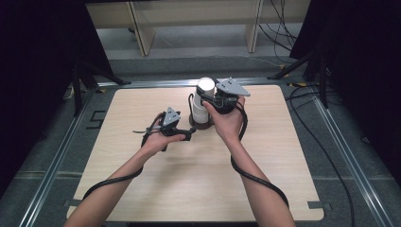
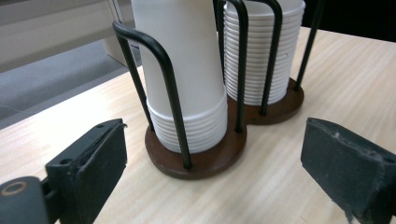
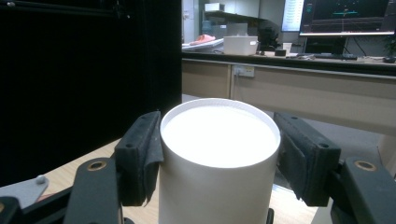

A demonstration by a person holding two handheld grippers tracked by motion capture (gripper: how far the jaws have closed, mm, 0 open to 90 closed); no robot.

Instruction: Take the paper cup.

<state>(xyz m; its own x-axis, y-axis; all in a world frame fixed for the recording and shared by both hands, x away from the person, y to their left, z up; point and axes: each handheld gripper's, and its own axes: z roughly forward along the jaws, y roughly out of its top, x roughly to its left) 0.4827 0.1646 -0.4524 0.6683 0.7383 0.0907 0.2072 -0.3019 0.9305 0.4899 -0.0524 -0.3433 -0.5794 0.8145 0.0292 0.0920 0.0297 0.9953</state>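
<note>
Plainly, right tongs (image 3: pixel 219 158) clamp an unlabelled white cup (image 3: pixel 219 154) (upside down).

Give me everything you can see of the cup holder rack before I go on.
The cup holder rack has two round dark brown bases joined side by side, looking like wood, each ringed by bent black wire hoops. It stands upright on the light wooden table, toward its far edge. Both bays hold stacked white paper cups, upside down. The right gripper clamps the top cup of one stack; the left gripper faces the base, jaws open, not touching.
</note>
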